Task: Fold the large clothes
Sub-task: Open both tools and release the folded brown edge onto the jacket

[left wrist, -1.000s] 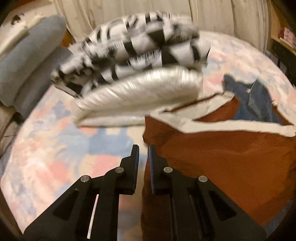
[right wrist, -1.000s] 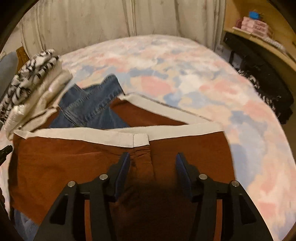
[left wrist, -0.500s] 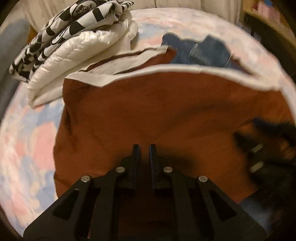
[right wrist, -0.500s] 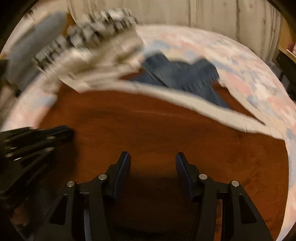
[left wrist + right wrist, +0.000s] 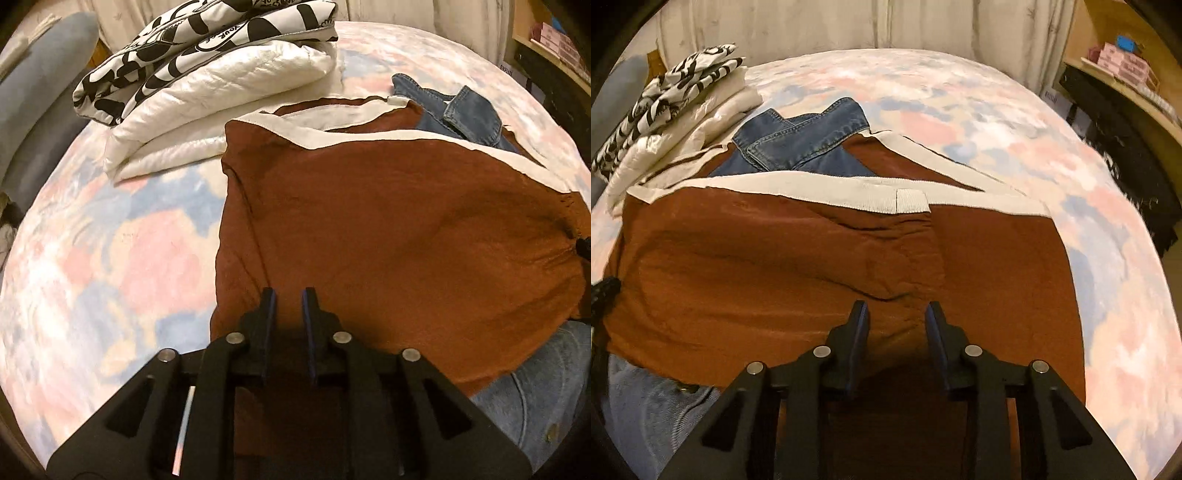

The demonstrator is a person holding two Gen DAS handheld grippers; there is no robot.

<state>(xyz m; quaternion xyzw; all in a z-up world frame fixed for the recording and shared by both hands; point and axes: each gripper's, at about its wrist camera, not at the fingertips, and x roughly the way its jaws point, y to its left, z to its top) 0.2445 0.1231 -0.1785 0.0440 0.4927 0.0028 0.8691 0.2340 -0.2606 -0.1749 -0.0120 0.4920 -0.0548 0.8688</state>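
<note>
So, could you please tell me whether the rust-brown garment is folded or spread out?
Partly folded. The rust-brown garment lies doubled over the denim piece, its cream hem band lying across the top and a second band behind it.

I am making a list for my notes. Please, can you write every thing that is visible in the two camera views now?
garment: one, rust brown with cream trim, spread on the bed, over the jeans
jeans: one, blue denim, under the garment
folded jacket: one, white, far left
folded patterned cloth: one, black and white, on the jacket
bed cover: one, pink, blue, cream
pillow: grey-blue, left edge
shelf: wooden, right
left gripper: black, over the garment, opening
right gripper: black, over the garment, closing
</note>
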